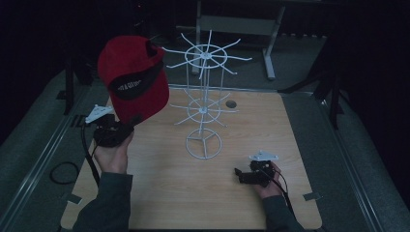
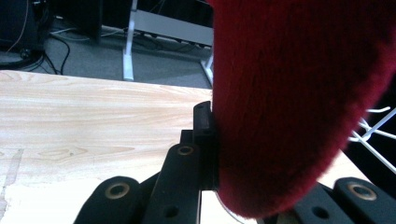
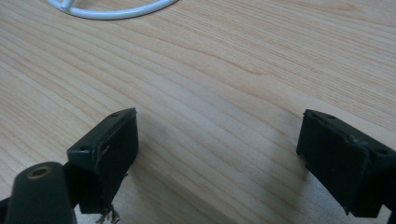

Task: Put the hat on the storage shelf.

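A person seated at a pale wooden table lifts a red cap clear of the surface, its brim clamped between the jaws of the left gripper. The cap hangs in the air at the table's left side, just beside the upper arms of a white wire display rack but not touching them, its black inner band with pale lettering turned toward the high camera. In the left gripper view, the red fabric presses against one black jaw above the wood grain.

The rack stands upright near the middle of the table on a ring-shaped base, with two tiers of spokes. A small dark round spot sits on the tabletop behind it.

The right gripper rests low near the table's front right, its jaws spread wide with only bare wood between them, well apart from the cap.

The room around is dim: grey floor, metal rails along both sides, a grey frame at the back and a black cable looped on the floor at left.
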Demonstrator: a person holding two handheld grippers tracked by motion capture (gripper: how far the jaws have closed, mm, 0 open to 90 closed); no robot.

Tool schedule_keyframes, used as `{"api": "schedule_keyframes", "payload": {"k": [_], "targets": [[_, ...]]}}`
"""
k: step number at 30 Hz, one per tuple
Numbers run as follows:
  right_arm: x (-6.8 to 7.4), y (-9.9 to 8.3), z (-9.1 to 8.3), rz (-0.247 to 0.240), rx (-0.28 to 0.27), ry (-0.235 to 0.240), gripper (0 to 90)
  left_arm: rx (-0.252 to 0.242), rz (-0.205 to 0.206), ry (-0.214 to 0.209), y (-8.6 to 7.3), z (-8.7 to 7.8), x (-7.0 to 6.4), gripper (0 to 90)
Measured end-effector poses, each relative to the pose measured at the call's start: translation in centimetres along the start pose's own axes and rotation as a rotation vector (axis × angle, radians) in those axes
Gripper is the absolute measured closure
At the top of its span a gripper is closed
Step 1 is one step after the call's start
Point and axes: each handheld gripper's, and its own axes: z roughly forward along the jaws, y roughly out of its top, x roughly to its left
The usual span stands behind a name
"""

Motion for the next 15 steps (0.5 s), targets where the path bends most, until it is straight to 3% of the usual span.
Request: {"api": "schedule_keyframes", "payload": {"k": [15], "targets": [[0.0,0.0,0.0,0.0,0.0,0.0,12.5,-0.033,-0.009,-0.007,0.83,-0.37,-0.1,85.4]]}}
